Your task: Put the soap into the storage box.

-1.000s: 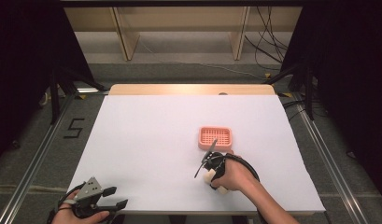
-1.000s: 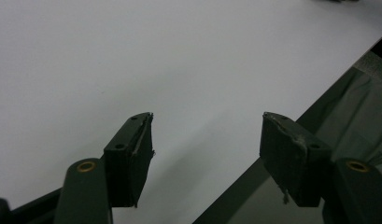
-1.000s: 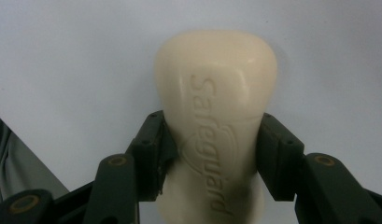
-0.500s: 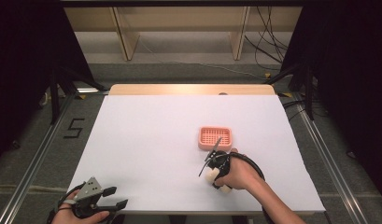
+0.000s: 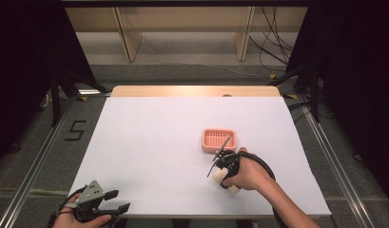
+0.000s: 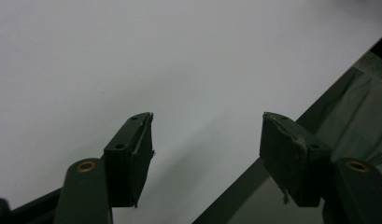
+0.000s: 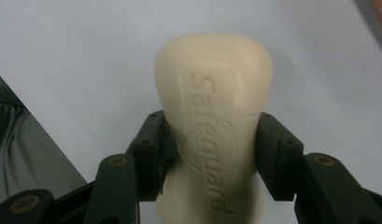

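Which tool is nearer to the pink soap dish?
The right. The right tool holds the soap bar just on the near side of the pink soap dish. The left tool sits open at the table's near left corner, far off.

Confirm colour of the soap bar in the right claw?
Cream, off-white soap bar; clearest in the right gripper view.

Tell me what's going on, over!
Right gripper shut on soap, near the pink dish. Left gripper open, idle at table edge. Nothing in the way.
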`<move>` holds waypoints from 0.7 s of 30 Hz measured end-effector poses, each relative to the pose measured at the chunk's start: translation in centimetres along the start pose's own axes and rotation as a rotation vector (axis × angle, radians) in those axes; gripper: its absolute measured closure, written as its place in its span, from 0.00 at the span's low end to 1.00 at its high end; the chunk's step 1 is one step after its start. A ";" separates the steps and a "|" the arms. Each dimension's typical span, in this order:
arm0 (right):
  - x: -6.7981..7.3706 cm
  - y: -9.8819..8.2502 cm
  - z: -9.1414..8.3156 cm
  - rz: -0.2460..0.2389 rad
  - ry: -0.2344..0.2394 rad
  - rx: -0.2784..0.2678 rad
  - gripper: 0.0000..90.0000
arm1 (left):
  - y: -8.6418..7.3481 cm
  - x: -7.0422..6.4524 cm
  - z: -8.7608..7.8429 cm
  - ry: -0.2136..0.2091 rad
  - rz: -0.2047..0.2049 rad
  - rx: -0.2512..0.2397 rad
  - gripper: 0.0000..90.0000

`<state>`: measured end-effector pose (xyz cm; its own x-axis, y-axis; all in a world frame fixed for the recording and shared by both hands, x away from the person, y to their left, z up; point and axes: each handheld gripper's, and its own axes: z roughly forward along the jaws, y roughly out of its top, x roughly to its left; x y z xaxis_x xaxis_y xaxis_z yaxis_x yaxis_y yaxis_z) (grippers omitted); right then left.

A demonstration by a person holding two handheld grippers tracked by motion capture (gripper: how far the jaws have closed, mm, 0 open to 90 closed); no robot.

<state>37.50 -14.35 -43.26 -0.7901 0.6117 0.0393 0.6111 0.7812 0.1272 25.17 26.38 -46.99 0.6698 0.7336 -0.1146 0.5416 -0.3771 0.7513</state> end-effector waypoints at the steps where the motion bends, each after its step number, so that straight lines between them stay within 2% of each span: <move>1: -0.5 -0.1 0.0 -0.042 -0.003 -0.014 0.56 | 0.0 0.0 0.0 0.000 -0.001 -0.001 0.38; 2: -0.5 -0.1 0.0 -0.042 -0.003 -0.014 0.56 | 0.0 0.0 0.0 0.000 -0.001 -0.001 0.38; 3: -0.4 -0.1 -0.1 -0.018 -0.006 -0.008 0.56 | 0.0 0.0 0.0 0.000 0.001 0.000 0.38; 5: -0.7 -0.2 -0.3 -0.048 -0.007 -0.014 0.56 | 0.0 0.0 0.0 0.001 0.000 -0.002 0.38; 8: -0.7 -0.4 -0.5 -0.055 -0.003 -0.024 0.56 | 0.0 0.0 0.1 0.004 -0.005 -0.005 0.38; 9: -0.9 -0.4 -0.4 -0.093 0.004 -0.034 0.56 | 0.0 0.0 0.1 0.001 -0.004 -0.004 0.38; 11: -0.9 -0.4 -0.4 -0.108 0.013 -0.036 0.56 | 0.0 0.0 0.0 0.002 -0.001 -0.001 0.38; 12: -1.1 -0.4 -0.5 -0.167 0.012 -0.050 0.56 | 0.0 0.0 0.1 0.006 -0.006 -0.006 0.38; 13: -1.1 -0.4 -0.5 -0.167 0.012 -0.050 0.56 | 0.0 0.0 0.1 0.006 -0.006 -0.006 0.38; 15: -1.1 -0.3 -0.9 -0.216 0.017 -0.052 0.56 | -0.1 -0.1 0.2 0.000 -0.020 -0.006 0.38; 16: -1.1 -0.3 -0.9 -0.216 0.017 -0.052 0.56 | -0.1 -0.1 0.2 0.000 -0.020 -0.006 0.38; 17: -1.2 -0.3 -1.0 -0.238 0.010 -0.056 0.56 | 0.0 0.1 0.2 0.019 0.013 0.004 0.38; 18: -1.3 -0.2 -1.3 -0.270 -0.004 -0.051 0.56 | 0.0 0.1 0.2 0.019 0.013 0.000 0.38; 19: -1.3 -0.2 -1.3 -0.270 -0.004 -0.051 0.56 | -0.1 -0.2 0.3 0.000 -0.028 -0.018 0.38; 20: -1.4 -0.2 -1.4 -0.282 0.008 -0.062 0.56 | 0.0 -0.1 0.2 -0.002 -0.018 -0.006 0.38; 21: -1.7 -0.2 -1.7 -0.317 0.007 -0.072 0.56 | 0.0 0.0 0.1 0.001 -0.005 0.004 0.38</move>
<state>38.61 -15.77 -41.72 -0.9410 0.3384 -0.0063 0.3301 0.9217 0.2038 25.18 26.33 -47.08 0.6666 0.7360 -0.1182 0.5472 -0.3754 0.7481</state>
